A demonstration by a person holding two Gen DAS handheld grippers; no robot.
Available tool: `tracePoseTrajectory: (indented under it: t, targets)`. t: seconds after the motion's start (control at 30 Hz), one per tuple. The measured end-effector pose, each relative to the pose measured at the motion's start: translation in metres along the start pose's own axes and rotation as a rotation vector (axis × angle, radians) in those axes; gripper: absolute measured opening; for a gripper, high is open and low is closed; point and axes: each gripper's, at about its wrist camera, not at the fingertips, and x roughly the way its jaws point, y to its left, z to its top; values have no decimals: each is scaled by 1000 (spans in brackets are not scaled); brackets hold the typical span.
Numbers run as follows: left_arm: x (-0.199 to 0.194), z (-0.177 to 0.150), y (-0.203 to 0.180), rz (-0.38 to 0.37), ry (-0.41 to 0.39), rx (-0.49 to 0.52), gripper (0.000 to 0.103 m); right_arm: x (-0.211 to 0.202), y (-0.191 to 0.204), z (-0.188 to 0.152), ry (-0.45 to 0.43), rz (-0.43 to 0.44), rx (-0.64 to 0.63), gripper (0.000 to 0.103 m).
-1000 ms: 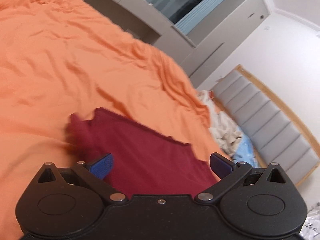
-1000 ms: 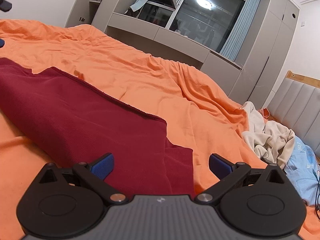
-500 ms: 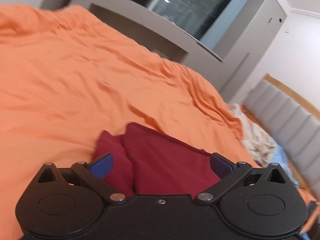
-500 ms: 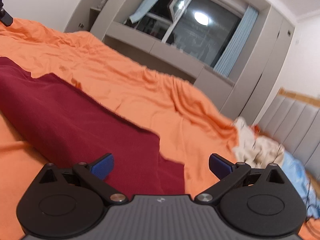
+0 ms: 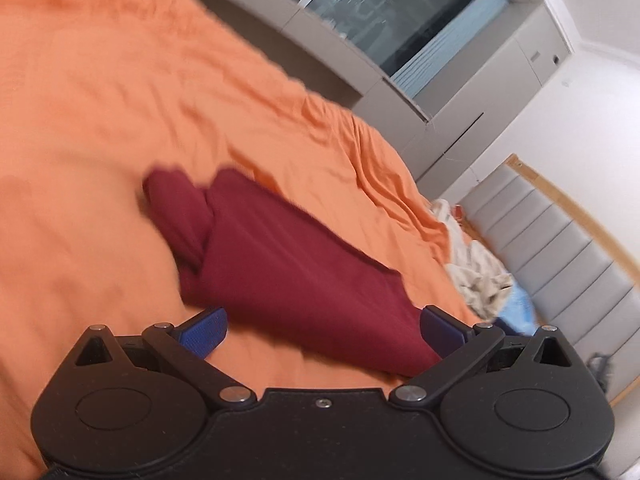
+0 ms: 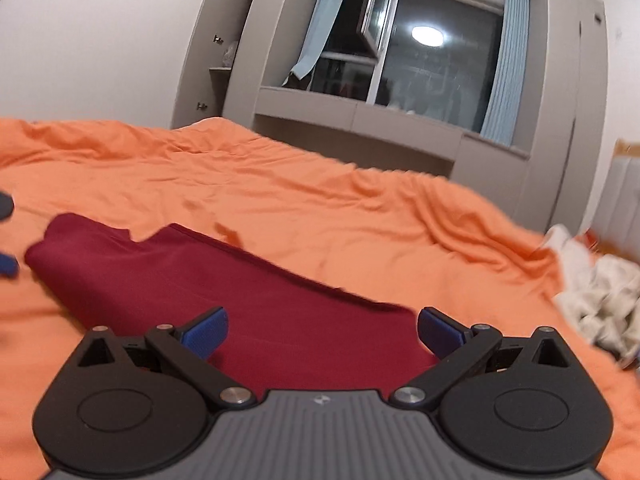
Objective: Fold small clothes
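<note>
Left gripper (image 5: pixel 322 330) and right gripper (image 6: pixel 322 330) both spread wide and empty, just above the near edge of the dark red garment (image 6: pixel 224 292), which lies folded lengthwise on the orange bedsheet (image 6: pixel 320 208). Next fold probably crosswise: pinch both near corners together, lift evenly, keep edges aligned. Far right, a pile of pale clothes (image 6: pixel 596 300) waits.

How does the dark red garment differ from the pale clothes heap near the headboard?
The dark red garment is one solid colour and lies folded in flat layers mid-bed, between the open fingers of the right tool. The pale clothes heap is off-white, crumpled and unfolded, at the bed's far edge. Both rest on the orange bedcover, untouched by either tool.
</note>
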Motion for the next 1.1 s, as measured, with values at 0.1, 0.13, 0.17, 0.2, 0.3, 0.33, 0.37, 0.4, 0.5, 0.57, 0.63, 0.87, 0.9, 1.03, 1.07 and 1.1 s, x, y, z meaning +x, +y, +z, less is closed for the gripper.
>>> tracePoseTrajectory:
  t: [0.1, 0.13, 0.17, 0.2, 0.3, 0.33, 0.37, 0.4, 0.5, 0.57, 0.63, 0.87, 0.9, 1.03, 1.07, 1.1]
  targets:
    - [7, -6, 4, -24, 15, -47, 102, 13, 7, 3, 8, 10, -12, 103]
    - [9, -6, 4, -16, 11, -47, 102, 18, 10, 2, 17, 12, -16, 103]
    - [11, -7, 3, -10, 6, -51, 102, 21, 13, 0, 26, 14, -23, 103]
    - [12, -8, 3, -7, 1, -58, 102, 25, 17, -4, 35, 13, -36, 103]
    - [17, -9, 0, 13, -17, -65, 102, 32, 29, -20, 61, 0, -80, 103]
    - [19, -10, -1, 19, -21, -63, 102, 33, 32, -24, 60, -4, -88, 103]
    - [20, -10, -3, 24, -21, -58, 102, 32, 35, -28, 53, -9, -94, 103]
    - [22, -10, -5, 31, -20, -51, 102, 28, 38, -31, 45, -14, -99, 103]
    - [26, -11, -12, 50, -23, -28, 102, 27, 41, -32, 39, -17, -101, 103]
    - [28, -12, -15, 38, -21, -15, 102, 26, 41, -34, 41, -10, -92, 103]
    - [32, -12, -18, 34, -20, -4, 102, 26, 40, -35, 43, -4, -80, 103]
    - [49, -9, -15, 131, -45, -26, 102, 27, 37, -35, 50, 6, -68, 103]
    - [51, -8, -14, 143, -54, -38, 102, 27, 37, -35, 51, 7, -68, 103]
    - [54, -11, -16, 176, -78, -36, 102, 29, 36, -36, 58, 17, -58, 103]
    - [54, -11, -17, 181, -81, -27, 102, 29, 36, -36, 60, 20, -55, 103]
    - [55, -12, -18, 185, -87, -20, 102, 30, 36, -36, 62, 22, -54, 103]
